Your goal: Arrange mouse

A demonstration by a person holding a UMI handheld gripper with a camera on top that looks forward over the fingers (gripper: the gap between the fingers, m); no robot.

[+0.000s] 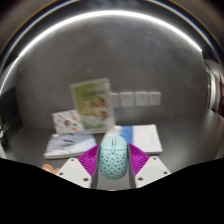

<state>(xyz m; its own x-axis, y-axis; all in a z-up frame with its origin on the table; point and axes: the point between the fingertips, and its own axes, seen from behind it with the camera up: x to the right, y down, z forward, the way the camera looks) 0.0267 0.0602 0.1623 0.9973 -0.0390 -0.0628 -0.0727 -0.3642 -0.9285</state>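
Note:
A pale mint-green mouse [113, 157] with dark dots sits between my two fingers, its rounded back toward the camera. The magenta pads [86, 160] press against both of its sides. My gripper [112, 166] is shut on the mouse. I cannot tell whether the mouse rests on the table or is lifted above it.
Beyond the fingers, a white notebook [143, 138] lies on the table to the right. A blue and white booklet [68, 145] lies to the left. A green illustrated book [92, 104] stands upright against the wall, with a smaller card [66, 121] beside it. Wall sockets [134, 98] sit behind.

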